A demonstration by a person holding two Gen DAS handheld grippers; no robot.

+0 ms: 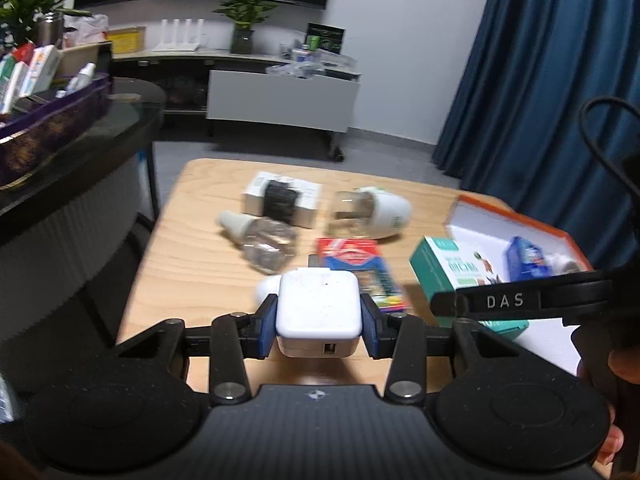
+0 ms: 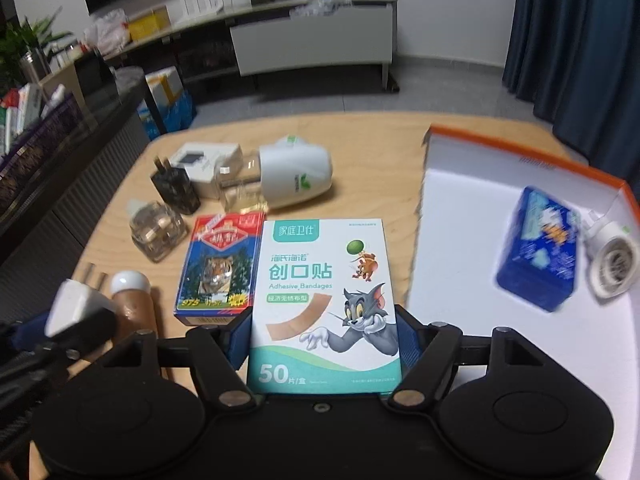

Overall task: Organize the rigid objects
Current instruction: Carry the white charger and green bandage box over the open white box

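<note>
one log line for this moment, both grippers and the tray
left gripper: shut on white charger | right gripper: around bandage box | orange-rimmed tray: blue box, white plug-in

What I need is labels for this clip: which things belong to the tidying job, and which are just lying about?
Job: white charger in left gripper; bandage box in right gripper; tiger box; glass bottle; orange-rimmed tray holding blue box.
Lying about: potted plant; blue curtain; white router.
</note>
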